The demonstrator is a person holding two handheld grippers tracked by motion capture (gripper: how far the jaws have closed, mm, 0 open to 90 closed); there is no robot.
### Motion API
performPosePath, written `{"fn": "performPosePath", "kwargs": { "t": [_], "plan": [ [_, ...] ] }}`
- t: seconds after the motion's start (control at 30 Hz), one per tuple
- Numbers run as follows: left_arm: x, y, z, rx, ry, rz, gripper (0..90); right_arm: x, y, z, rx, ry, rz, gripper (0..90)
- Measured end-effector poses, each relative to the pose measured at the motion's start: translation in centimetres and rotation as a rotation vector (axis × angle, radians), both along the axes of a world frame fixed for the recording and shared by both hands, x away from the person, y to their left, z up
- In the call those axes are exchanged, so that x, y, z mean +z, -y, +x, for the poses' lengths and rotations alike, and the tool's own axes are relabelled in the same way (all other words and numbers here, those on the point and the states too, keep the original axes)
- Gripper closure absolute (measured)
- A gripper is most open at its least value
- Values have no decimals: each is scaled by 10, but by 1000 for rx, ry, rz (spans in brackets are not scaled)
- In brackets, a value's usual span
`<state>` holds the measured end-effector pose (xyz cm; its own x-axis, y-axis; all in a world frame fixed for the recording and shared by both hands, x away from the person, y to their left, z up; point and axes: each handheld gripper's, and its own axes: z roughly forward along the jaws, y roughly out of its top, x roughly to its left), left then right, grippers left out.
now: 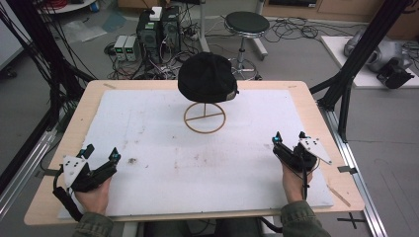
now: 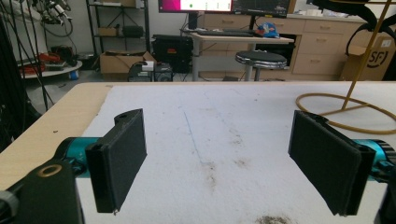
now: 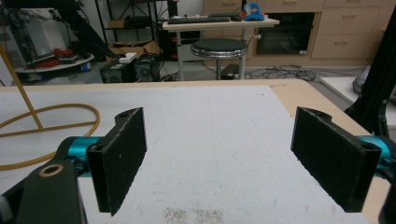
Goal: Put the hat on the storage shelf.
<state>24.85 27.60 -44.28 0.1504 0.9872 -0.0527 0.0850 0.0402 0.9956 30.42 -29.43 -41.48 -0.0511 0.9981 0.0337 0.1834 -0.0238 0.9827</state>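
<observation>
The left tongs [image 2: 231, 163] stand wide apart with nothing between the two black pads [image 2: 119, 156], low over a white mat [image 2: 219, 121] with dirty smudges on the wooden worktop [image 2: 51, 126]. At right, a yellow wire stand [image 2: 348, 109] rests on the mat. Beyond the far edge stands a stool [image 2: 260, 59].

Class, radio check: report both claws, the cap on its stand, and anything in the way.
Left claw open, empty, near table edge. Right claw open, empty, opposite side. Black cap sits on the gold wire stand, far centre. White mat between is bare, only stains.
</observation>
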Motion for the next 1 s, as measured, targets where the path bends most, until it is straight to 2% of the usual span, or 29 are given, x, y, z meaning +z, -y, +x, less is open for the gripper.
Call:
{"fn": "performPosePath", "kwargs": {
  "t": [0.03, 0.13, 0.23, 0.47, 0.77, 1.0],
  "plan": [
    [0, 0, 0, 0, -1, 0, 194, 1, -1, -1, 4, 16, -13, 176],
    [0, 0, 0, -1, -2, 6, 194, 2, -2, -3, 2, 41, -5, 177],
    [-1, 0, 0, -1, -2, 6, 194, 2, -2, -3, 2, 43, 5, 176],
    [-2, 1, -2, -11, -5, 19, 194, 0, -2, 0, 1, 33, -14, 176],
    [-1, 0, -2, -7, -1, 13, 194, -1, 3, 3, -10, -4, 25, 177],
    [0, -4, -2, 7, 5, -1, 194, -1, 3, 2, -12, 0, 31, 177]
  ]
}}
